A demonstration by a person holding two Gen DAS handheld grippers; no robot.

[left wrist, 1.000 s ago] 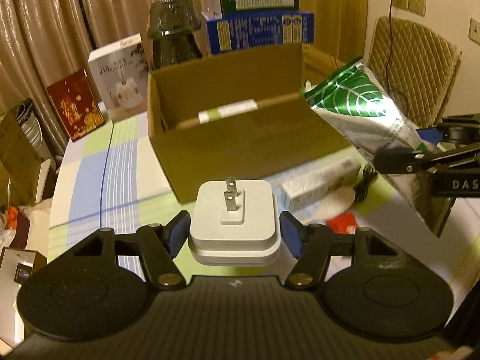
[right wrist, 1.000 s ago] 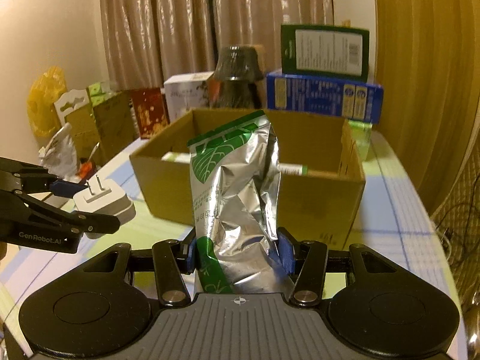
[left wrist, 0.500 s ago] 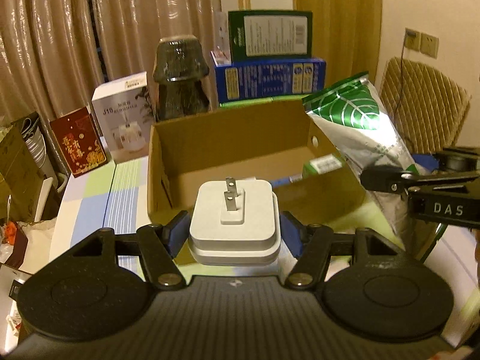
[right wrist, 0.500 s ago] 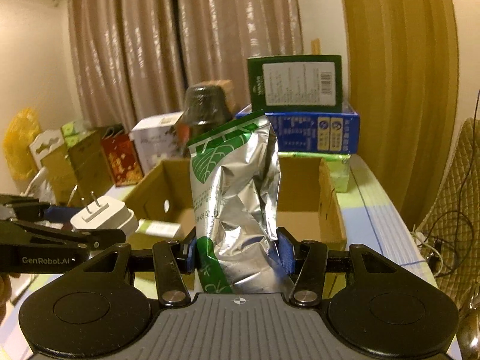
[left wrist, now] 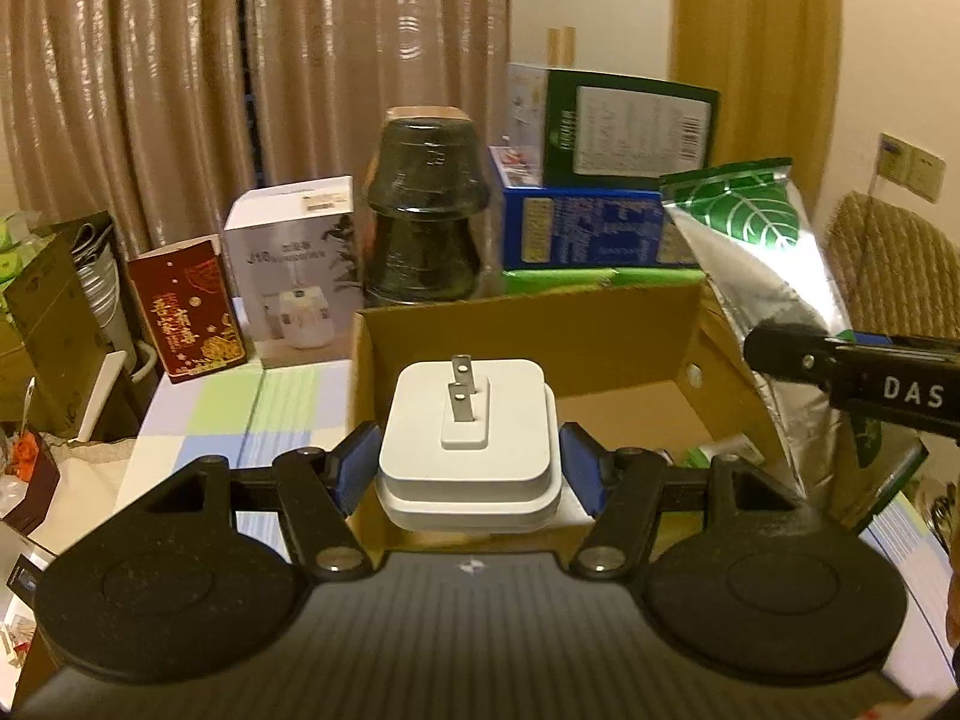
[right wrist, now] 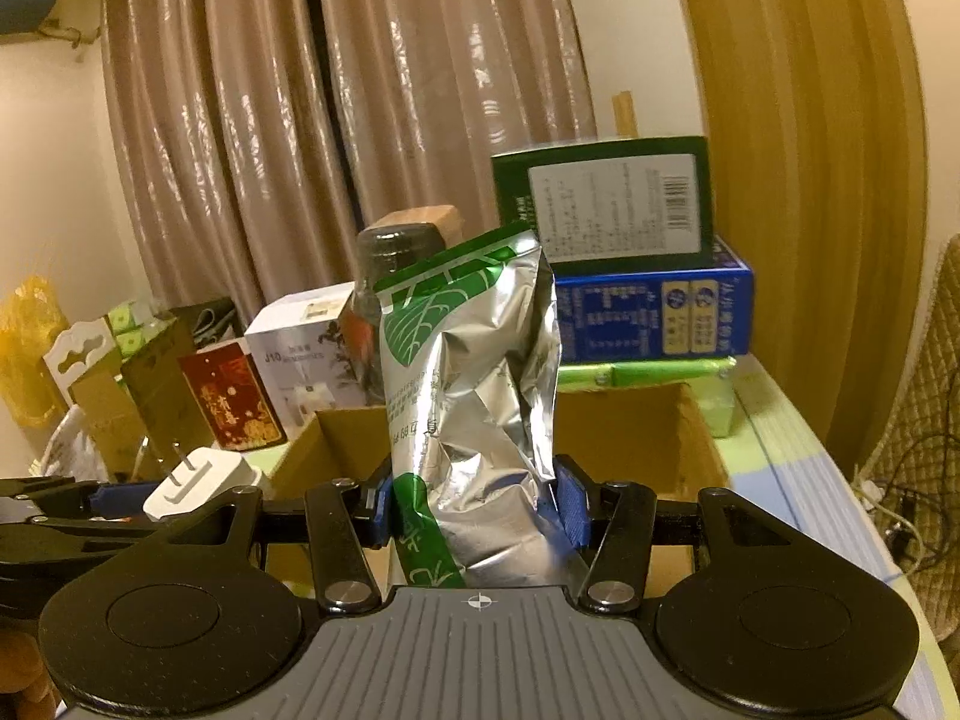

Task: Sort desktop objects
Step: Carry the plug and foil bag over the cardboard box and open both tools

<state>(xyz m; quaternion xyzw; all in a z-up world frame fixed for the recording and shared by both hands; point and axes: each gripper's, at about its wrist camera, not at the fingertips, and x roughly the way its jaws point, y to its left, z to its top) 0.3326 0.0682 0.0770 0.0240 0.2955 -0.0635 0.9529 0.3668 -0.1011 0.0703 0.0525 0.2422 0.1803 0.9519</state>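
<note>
Dim warm yellow light around me, glare on the foil pouch (left wrist: 774,276) and sheen on the curtains (right wrist: 360,120), fisheye bending at my views' edges, dark corners, slight blur.

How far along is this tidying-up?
Partway. Something green-labelled already lies in the cardboard box. In hand: left gripper holds a white plug adapter, right gripper a foil pouch. Left: dropping both in.

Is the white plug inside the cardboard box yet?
Not yet. The white plug is gripped in the left tool, held up above the cardboard box.
</note>
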